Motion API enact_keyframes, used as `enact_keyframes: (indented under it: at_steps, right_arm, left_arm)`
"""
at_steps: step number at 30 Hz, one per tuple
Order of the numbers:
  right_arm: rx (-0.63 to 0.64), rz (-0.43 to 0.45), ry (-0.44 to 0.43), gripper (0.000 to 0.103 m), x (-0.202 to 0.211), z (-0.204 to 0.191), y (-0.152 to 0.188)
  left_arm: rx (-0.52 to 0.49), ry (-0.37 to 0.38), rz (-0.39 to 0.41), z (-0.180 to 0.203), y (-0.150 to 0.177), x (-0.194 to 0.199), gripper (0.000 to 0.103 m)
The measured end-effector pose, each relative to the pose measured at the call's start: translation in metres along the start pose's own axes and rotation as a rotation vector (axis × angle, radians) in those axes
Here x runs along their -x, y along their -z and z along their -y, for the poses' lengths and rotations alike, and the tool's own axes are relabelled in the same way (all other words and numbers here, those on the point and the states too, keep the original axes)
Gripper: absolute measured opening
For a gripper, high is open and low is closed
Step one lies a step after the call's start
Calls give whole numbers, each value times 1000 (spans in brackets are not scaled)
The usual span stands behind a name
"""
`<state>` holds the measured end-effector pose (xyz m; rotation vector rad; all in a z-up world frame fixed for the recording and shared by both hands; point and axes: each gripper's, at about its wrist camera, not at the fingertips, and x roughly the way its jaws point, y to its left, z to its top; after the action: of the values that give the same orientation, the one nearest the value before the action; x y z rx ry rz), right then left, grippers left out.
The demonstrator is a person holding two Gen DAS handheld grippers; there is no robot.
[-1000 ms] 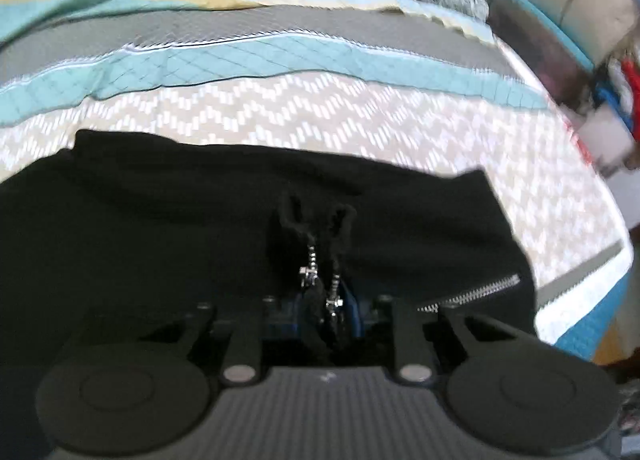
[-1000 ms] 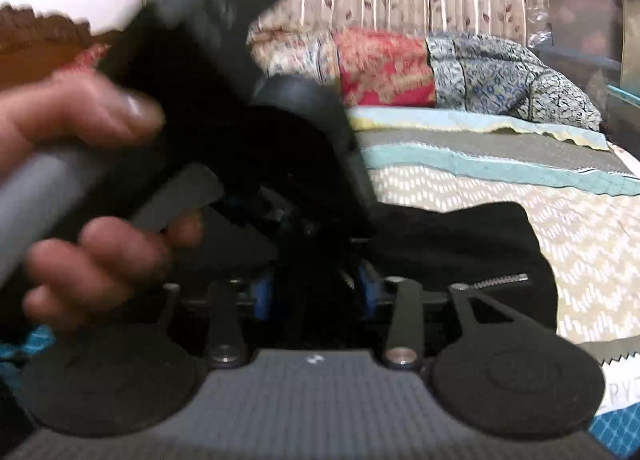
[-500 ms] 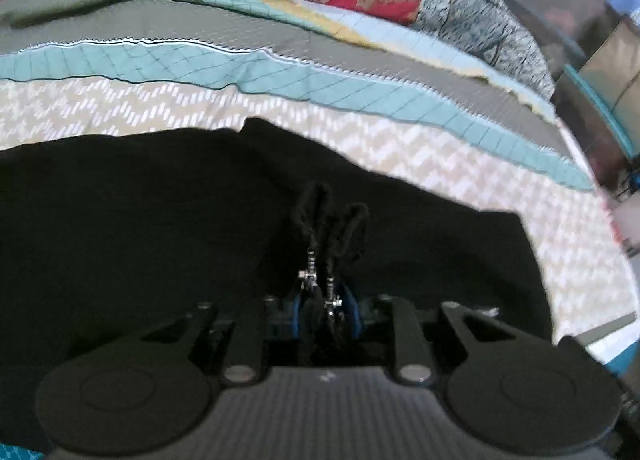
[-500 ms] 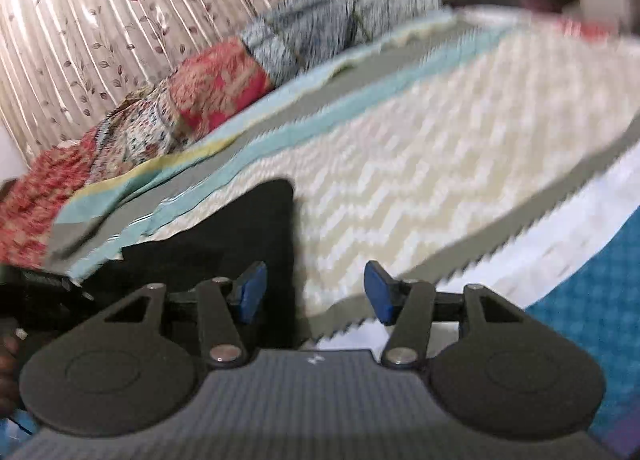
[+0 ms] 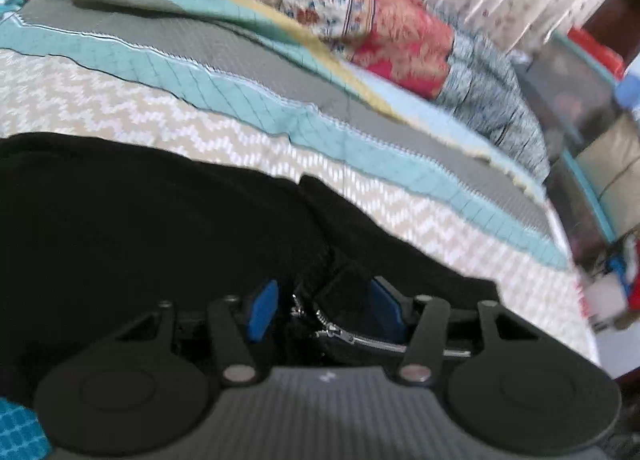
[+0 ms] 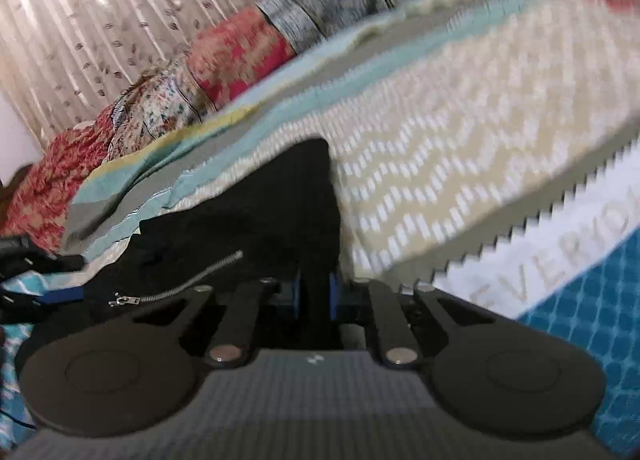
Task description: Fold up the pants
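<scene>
Black pants (image 6: 256,228) run leftward from the right gripper (image 6: 314,292), jaws just closed pinching their right-hand edge; left gripper (image 5: 324,312) jaws just opened, spread beside the zipper (image 5: 340,334).

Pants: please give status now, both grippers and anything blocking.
Left gripper open, jaws just opening, zipper loose between them. Right gripper just closed on pants edge. Pants on bed, nothing in the way.

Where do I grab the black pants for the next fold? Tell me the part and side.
Probably the zippered corner of the black pants, from the near edge: it sits bunched and raised, while the rest lies flat on the bedspread.
</scene>
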<state>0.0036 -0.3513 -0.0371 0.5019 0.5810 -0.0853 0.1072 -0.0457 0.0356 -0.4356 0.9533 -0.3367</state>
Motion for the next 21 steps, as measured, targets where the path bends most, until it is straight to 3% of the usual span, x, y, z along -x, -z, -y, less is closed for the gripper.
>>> enact_keyframes:
  at_steps: [2, 5, 9, 12, 14, 16, 19, 21]
  right_arm:
    - [52, 29, 9, 15, 3, -10, 1]
    - [52, 2, 25, 15, -5, -7, 0]
    - [-65, -58, 21, 25, -16, 10, 3]
    - [-146, -74, -4, 36, -14, 20, 3]
    - [-171, -75, -6, 38, -12, 20, 5]
    - [-178, -76, -9, 42, -11, 17, 6]
    - [-180, -80, -10, 46, -8, 14, 8]
    - [-184, -87, -15, 49, -7, 12, 10]
  left_arm:
    - [9, 40, 31, -9, -5, 29, 52]
    - [-21, 57, 121, -20, -15, 90, 52]
    - [-93, -5, 281, -28, -22, 181, 62]
    - [-117, -59, 369, -31, -22, 229, 71]
    - [-108, -74, 377, -33, -18, 237, 73]
    - [-113, -84, 333, -30, -11, 224, 73]
    - [-154, -113, 226, -17, 6, 178, 71]
    - [-177, -93, 154, -8, 20, 148, 71]
